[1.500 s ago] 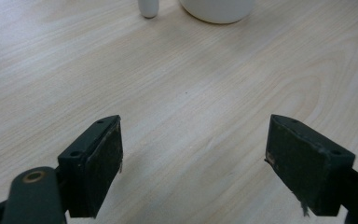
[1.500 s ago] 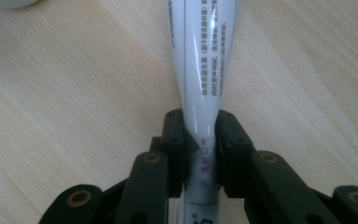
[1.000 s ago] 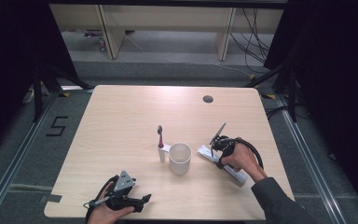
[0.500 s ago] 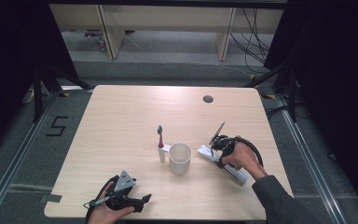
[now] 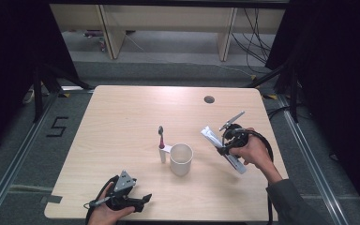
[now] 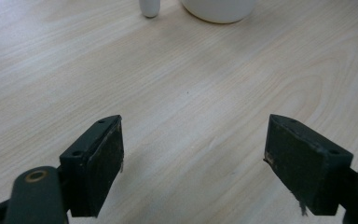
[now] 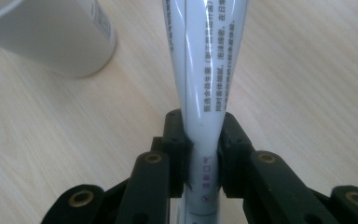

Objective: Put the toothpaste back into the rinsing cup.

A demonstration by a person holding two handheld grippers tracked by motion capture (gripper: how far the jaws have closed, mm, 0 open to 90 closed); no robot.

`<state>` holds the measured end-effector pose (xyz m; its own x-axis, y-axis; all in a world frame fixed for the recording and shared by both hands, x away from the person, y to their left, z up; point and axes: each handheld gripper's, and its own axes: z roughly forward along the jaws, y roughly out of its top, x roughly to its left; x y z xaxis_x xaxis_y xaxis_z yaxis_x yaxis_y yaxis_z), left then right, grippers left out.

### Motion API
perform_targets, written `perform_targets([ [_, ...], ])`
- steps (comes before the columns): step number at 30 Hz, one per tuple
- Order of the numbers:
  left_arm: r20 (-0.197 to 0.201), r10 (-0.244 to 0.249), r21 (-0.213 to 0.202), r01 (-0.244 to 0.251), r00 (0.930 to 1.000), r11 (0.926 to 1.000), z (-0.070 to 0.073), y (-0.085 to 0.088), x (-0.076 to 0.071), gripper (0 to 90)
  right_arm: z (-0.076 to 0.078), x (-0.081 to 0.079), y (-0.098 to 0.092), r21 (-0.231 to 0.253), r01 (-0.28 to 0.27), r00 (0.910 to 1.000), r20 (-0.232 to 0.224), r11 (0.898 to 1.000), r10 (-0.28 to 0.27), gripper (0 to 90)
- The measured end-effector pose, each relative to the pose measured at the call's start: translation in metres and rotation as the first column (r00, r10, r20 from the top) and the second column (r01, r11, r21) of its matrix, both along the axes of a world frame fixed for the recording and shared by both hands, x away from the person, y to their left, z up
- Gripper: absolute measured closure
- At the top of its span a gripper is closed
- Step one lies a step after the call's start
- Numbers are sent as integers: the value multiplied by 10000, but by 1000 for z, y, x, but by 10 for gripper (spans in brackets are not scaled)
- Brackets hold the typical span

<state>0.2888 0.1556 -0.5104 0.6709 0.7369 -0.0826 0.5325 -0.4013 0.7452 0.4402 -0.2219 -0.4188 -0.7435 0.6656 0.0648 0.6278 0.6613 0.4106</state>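
1. The right claw (image 5: 226,140) has risen off the tabletop (image 5: 131,117) — its hand sits higher than before.
2. The white tube (image 5: 221,149), clamped in that claw, has come up with it — its flat end now tilts toward 11 o'clock, above the wood at 3 o'clock of the cup (image 5: 181,158).

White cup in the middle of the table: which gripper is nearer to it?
Right. The right gripper, shut on the toothpaste tube, is just to the right of the white cup. The left gripper rests open at the table's near edge, farther off.
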Motion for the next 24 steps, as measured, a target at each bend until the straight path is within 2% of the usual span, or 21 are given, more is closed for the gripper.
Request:
perform_targets([
  [2, 15, -91, 29, 91, 10000, 10000, -1, 0, 0, 193, 3, -2, 1, 235, 203, 9998, 2, 9995, -203, 762],
  [3, 23, -71, -12, 71, 10000, 10000, 0, -1, 0, 193, 4, -1, 1, 271, 140, 9997, 215, 9995, -146, 762],
  [5, 3, -59, -60, 59, 10000, 10000, -1, -1, 0, 193, 8, -2, 2, 471, 448, 9987, 218, 9979, -458, 763],
  [6, 19, -175, -70, 175, 9998, 9998, -1, -1, 0, 193, 8, -1, 1, 708, 204, 9988, 425, 9973, -235, 763],
  [8, -9, -108, -50, 107, 9999, 9999, -1, 0, 0, 193, 12, -2, 3, 867, 468, 9973, 527, 9951, -515, 763],
  [9, 22, 23, -74, -23, 10000, 10000, -1, 0, 1, 192, 14, -2, 3, 1098, 366, 9971, 631, 9933, -437, 763],
  [10, 14, 24, -33, -24, 10000, 10000, 0, 0, 0, 193, 16, -3, 5, 1268, 430, 9972, 557, 9910, -504, 763],
  [13, 5, -56, -76, 56, 10000, 10000, 0, 0, 0, 193, 20, -2, 5, 1738, 230, 9921, 1173, 9845, -439, 763],
  [14, 19, -63, -82, 63, 10000, 9999, 0, 0, 0, 193, 24, -4, 6, 1883, 367, 9927, 1064, 9814, -575, 763],
  [15, 34, -42, -132, 42, 10000, 9999, 0, 0, 1, 193, 27, -3, 6, 1958, 247, 9915, 1203, 9803, -490, 763],
  [17, 46, 34, -33, -34, 10000, 10000, -1, 0, 1, 193, 29, -3, 6, 2322, 214, 9857, 1579, 9724, -594, 763],
  [18, 9, -4, -85, 4, 10000, 10000, -1, 1, 0, 193, 31, -3, 7, 2433, 280, 9845, 1615, 9696, -690, 763],
  [19, 22, -9, -108, 9, 10000, 9999, 0, 0, 0, 192, 32, -3, 7, 2552, 191, 9801, 1864, 9667, -686, 763],
  [20, 52, -31, -153, 31, 10000, 9999, 0, 1, 1, 193, 35, -3, 6, 2502, 46, 9798, 1925, 9682, -544, 763],
  [21, 67, 0, -1, 0, 10000, 10000, 0, 1, 2, 193, 35, -3, 9, 2774, 88, 9772, 2016, 9607, -671, 763],
  [22, 28, 53, -100, -52, 10000, 9999, 0, 1, 1, 192, 36, -5, 11, 2961, 396, 9781, 1836, 9543, -976, 763],
  [23, 68, 28, 5, -28, 10000, 10000, 0, 2, 1, 192, 38, -5, 11, 2979, 221, 9809, 1780, 9543, -783, 763],
  [24, 60, 63, -66, -63, 10000, 10000, 0, 2, 0, 192, 38, -3, 11, 3023, 59, 9766, 2031, 9532, -705, 763],
])
